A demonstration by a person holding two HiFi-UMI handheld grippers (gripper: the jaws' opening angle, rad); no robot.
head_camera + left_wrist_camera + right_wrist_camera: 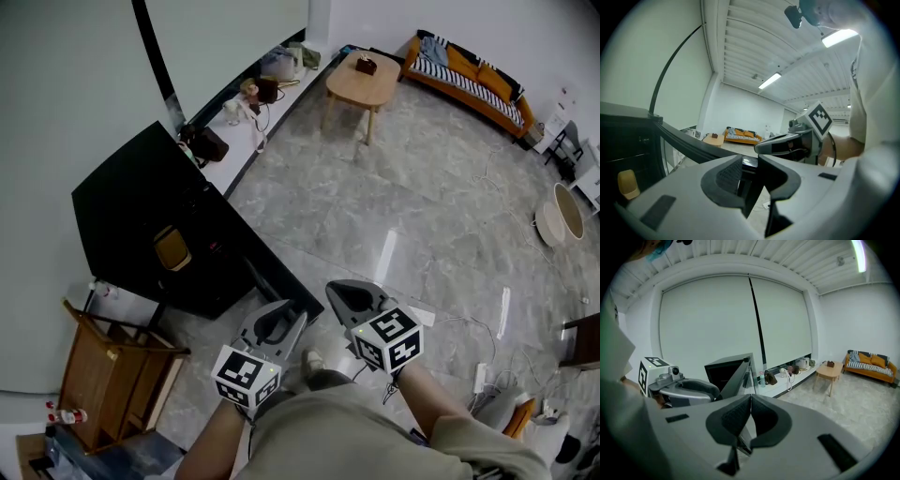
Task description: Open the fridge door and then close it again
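Note:
The black fridge [141, 216] stands at the left in the head view, its door [272, 272] swung out toward me across the floor. My left gripper [286, 314] is at the door's free end. In the left gripper view its jaws [750, 164] stand apart with the door's top corner [749, 162] in the gap; I cannot see the pads pressing on it. My right gripper [342, 292] hovers just to the right, shut and empty, its pads meeting [750, 401]. The right gripper view shows the fridge [726, 369] and the door's edge [743, 376] ahead.
A yellow item [172, 248] sits inside the fridge. A wooden rack [112, 375] stands at the lower left. Bags line a low ledge [253, 103] along the wall. A wooden coffee table [361, 82], an orange sofa [469, 80], a white basin [561, 216] and floor cables [478, 375] lie farther off.

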